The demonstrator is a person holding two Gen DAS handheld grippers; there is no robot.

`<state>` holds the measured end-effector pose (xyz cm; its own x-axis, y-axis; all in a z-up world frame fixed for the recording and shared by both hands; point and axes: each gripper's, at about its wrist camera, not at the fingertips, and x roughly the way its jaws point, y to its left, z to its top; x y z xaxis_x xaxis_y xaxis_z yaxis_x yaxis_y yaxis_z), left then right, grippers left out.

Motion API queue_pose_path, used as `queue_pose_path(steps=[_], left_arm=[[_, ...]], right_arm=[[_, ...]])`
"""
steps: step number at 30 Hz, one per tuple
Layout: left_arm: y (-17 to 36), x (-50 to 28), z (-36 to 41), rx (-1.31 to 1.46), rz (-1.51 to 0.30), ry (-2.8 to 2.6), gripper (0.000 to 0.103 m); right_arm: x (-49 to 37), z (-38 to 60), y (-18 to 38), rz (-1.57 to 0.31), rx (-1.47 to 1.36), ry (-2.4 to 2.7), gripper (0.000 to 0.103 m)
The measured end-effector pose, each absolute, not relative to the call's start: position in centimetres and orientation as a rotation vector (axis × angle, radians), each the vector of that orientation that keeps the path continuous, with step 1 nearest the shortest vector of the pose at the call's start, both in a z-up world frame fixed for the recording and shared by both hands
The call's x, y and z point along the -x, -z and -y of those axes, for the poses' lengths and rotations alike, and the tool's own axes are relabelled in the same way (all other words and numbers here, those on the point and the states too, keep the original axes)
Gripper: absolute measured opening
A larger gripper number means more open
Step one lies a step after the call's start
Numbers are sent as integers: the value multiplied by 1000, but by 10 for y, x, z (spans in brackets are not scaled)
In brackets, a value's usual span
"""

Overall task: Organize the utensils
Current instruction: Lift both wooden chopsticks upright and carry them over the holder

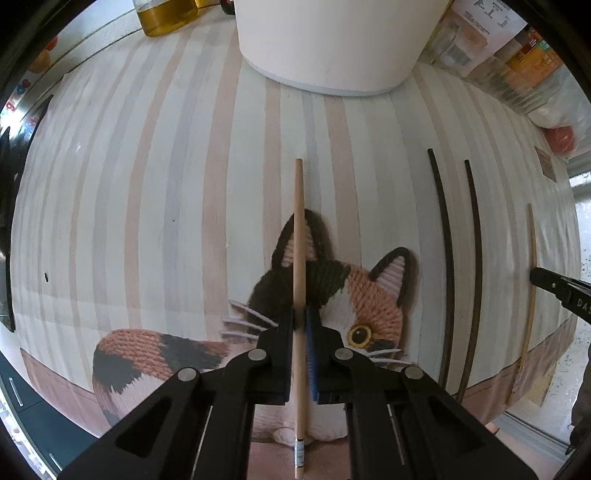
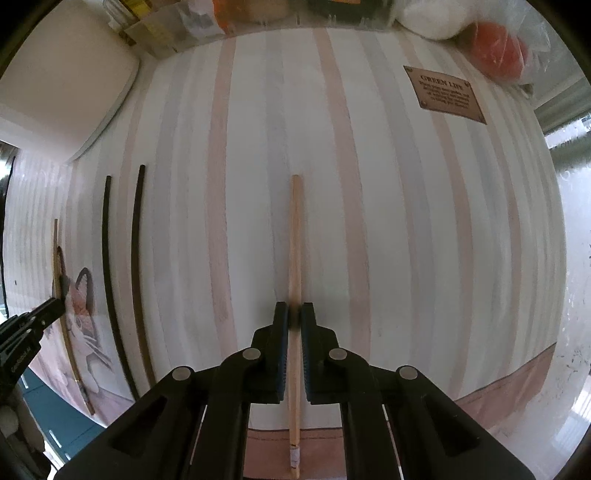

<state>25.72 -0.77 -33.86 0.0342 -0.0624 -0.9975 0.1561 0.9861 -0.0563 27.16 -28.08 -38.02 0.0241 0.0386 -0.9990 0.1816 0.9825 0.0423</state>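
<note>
Chopsticks: four lay or hung over the striped mat [image 1: 147, 184], two pale wood and two dark, all running roughly from 12 to 6 o'clock.
Left pale stick [image 1: 299, 295]: it sat between the pads of the left claw [image 1: 301, 314], its tip reaching toward 12 o'clock past the fingertips and its banded end trailing toward 6 o'clock under the claw body.
Left claw: clenched on that pale stick, pointing straight down over the knitted cat [image 1: 369, 295] on the mat.
Right pale stick [image 2: 294, 295]: it ran through the gap of the right claw [image 2: 294, 314], tip toward 12 o'clock, taped end toward 6 o'clock.
Right claw: clenched on its pale stick, above bare stripes of the mat.
Dark pair [image 1: 458, 258]: two dark sticks lay side by side on the mat, close but apart, at about 3 o'clock from the left claw; in the right view the same pair [image 2: 122, 277] lay at about 9 o'clock from the right claw.
Spacing: the dark pair lay between the two claws, touching neither.
White tub [image 1: 332, 44]: stood at 12 o'clock from the left claw, well apart from its stick.
Label [image 2: 445, 94]: a brown patch on the mat at about 1 o'clock from the right claw.
Oil bottle [image 1: 166, 16]: at the mat's far edge, near 11 o'clock in the left view.
</note>
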Motion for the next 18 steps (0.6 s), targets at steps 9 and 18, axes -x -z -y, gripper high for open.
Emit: queue_pose_path(steps=[9, 18], left_arm=[[285, -258, -1, -58, -1416, 158, 4], [240, -256, -9, -40, -1311, 175, 4]], right_arm=[[-250, 256, 347, -1418, -277, 48, 7], [-240, 229, 306, -1300, -294, -29, 7]])
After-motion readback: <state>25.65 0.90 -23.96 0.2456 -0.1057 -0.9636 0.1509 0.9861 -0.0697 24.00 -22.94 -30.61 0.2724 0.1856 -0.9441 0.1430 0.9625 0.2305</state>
